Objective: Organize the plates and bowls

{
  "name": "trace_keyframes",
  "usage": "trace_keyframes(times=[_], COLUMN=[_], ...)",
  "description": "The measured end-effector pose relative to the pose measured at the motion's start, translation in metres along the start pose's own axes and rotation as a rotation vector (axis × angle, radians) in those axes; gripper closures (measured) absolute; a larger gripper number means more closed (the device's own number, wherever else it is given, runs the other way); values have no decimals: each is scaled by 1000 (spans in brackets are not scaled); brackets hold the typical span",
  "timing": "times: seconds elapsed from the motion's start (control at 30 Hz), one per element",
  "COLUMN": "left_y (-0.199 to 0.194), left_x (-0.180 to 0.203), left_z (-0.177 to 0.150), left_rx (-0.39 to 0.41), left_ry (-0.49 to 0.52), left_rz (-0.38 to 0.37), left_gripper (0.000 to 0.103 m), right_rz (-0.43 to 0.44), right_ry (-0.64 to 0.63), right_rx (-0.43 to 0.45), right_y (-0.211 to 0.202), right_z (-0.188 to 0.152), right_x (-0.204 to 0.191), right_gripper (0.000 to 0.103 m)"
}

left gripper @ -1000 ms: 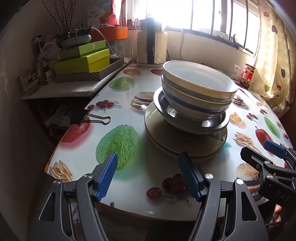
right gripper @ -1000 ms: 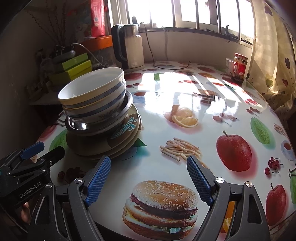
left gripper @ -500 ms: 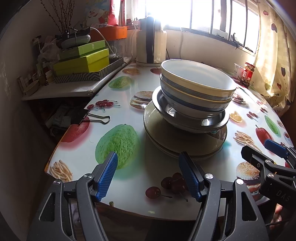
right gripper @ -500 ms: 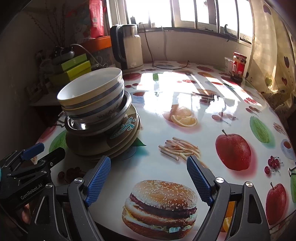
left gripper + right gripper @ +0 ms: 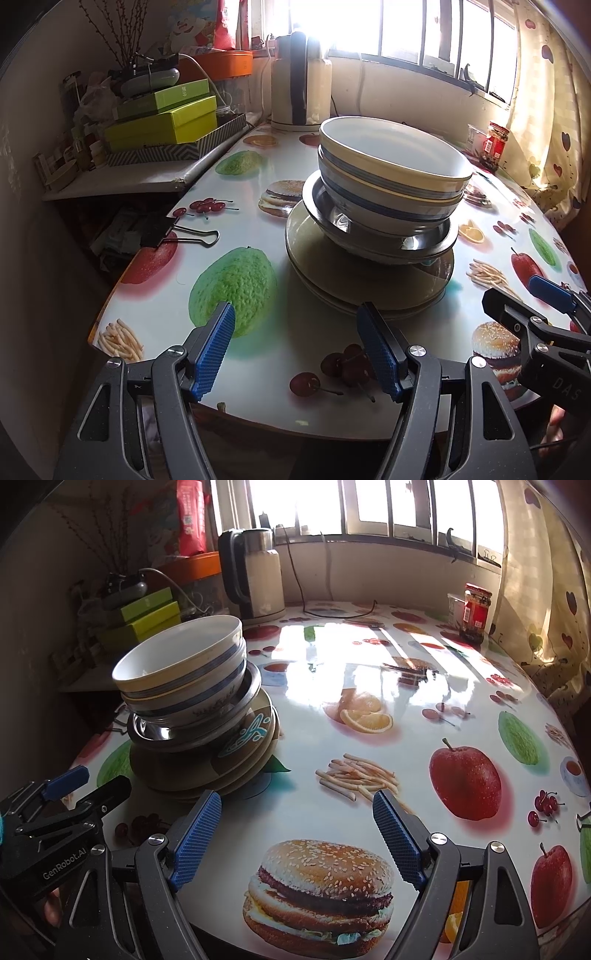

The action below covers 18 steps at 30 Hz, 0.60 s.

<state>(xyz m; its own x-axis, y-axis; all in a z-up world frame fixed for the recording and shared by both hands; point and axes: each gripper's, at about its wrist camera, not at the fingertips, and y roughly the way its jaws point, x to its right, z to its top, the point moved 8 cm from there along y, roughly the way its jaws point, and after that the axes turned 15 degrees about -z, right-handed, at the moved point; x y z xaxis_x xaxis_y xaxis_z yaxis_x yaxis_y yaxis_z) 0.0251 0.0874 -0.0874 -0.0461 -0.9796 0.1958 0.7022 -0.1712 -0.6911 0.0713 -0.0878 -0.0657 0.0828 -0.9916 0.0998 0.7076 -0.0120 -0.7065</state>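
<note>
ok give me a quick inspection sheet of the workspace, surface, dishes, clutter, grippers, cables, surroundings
surface: round table with a glossy food-print cover, sun glare at the far side
job's things: one stack, striped bowls nested in a steel bowl, on plates
clutter: binder clip, red-lidded jar, kettle, green boxes on a side shelf
grippers: left gripper and right gripper both open, empty, short of the stack
cables: black cord behind the kettle
surroundings: window, heart-print curtain

Before me, two nested blue-banded bowls [image 5: 391, 184] sit upright in a steel dish [image 5: 376, 242], all stacked on olive plates [image 5: 354, 280] on the counter [image 5: 288, 332].
</note>
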Motion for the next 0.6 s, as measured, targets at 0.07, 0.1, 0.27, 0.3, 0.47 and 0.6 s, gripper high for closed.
trace_keyframes(times=[0.07,0.1,0.27,0.3,0.47,0.6], left_y=[0,0,0,1,1,0], left_x=[0,0,0,0,1,2], left_z=[0,0,0,0,0,0], left_rx=[-1,-1,-2,-2,-2,-1], left_ry=[0,0,1,1,4,4], left_rz=[-1,-1,-1,0,-3,-2], left_gripper=[34,34,34,34,34,34], right_rz=[-1,0,0,0,0,0], right_ry=[0,0,1,1,0,1], right_rx=[-2,-3,-3,-2,-2,-3], right_y=[0,0,0,0,0,1], right_z=[0,0,0,0,0,0], right_x=[0,0,0,0,0,0], right_gripper=[18,18,18,18,18,18])
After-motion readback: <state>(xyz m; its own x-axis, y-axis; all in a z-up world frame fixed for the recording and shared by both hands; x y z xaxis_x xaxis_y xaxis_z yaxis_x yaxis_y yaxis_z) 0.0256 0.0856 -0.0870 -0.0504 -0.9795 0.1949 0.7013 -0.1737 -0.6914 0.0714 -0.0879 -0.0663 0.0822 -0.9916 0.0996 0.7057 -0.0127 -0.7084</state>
